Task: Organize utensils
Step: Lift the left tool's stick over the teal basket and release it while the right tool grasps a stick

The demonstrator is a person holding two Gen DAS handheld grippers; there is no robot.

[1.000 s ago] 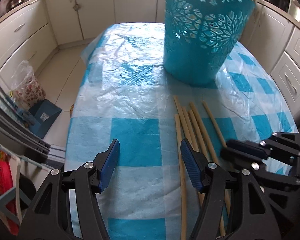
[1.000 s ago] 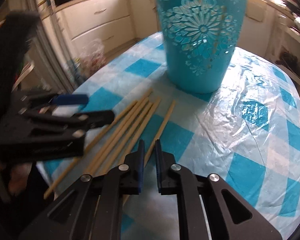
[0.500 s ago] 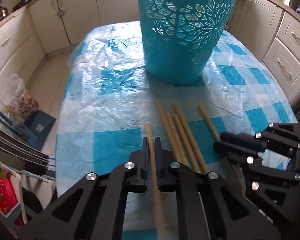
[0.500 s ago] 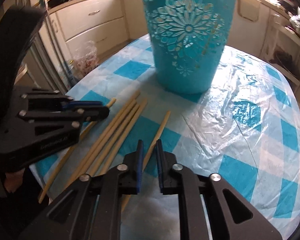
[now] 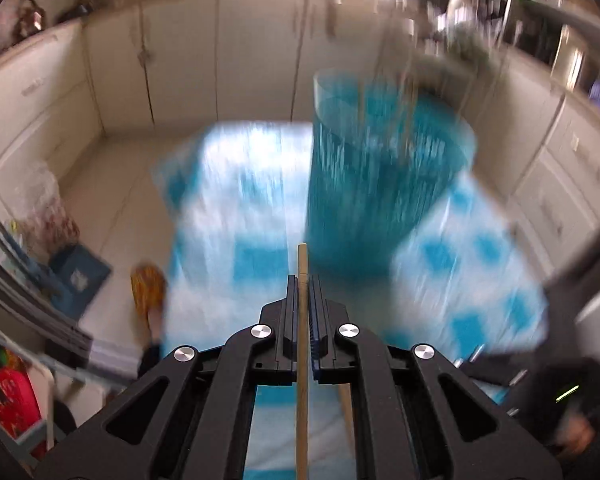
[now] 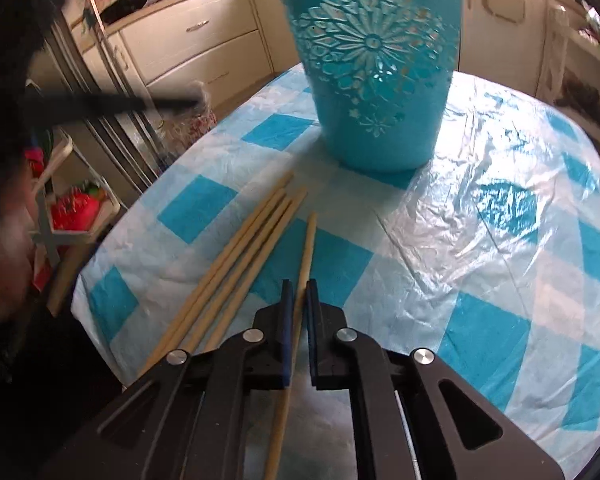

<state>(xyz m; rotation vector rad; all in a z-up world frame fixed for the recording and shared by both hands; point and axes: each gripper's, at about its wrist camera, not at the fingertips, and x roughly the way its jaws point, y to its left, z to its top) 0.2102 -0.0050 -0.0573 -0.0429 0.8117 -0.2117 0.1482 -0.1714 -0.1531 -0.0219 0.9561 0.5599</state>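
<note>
My left gripper (image 5: 302, 280) is shut on a long wooden stick (image 5: 302, 264) and holds it high above the table; this view is motion-blurred. The teal cut-out basket (image 5: 384, 184) stands ahead and slightly right of it. My right gripper (image 6: 301, 286) is shut on another wooden stick (image 6: 308, 240) that lies on the checked tablecloth. Three more sticks (image 6: 252, 248) lie side by side just left of it. The basket (image 6: 372, 60) stands upright beyond them.
The table (image 6: 500, 240) has a blue-and-white checked cloth under clear plastic. Cream kitchen cabinets (image 6: 196, 52) surround it. A rack with red items (image 6: 76, 208) stands off the table's left edge. The left gripper shows as a dark blur (image 6: 100, 104) at upper left.
My left gripper closed on a stick, then lifted it well above the table. My right gripper stayed shut on its stick and moved slightly forward.
</note>
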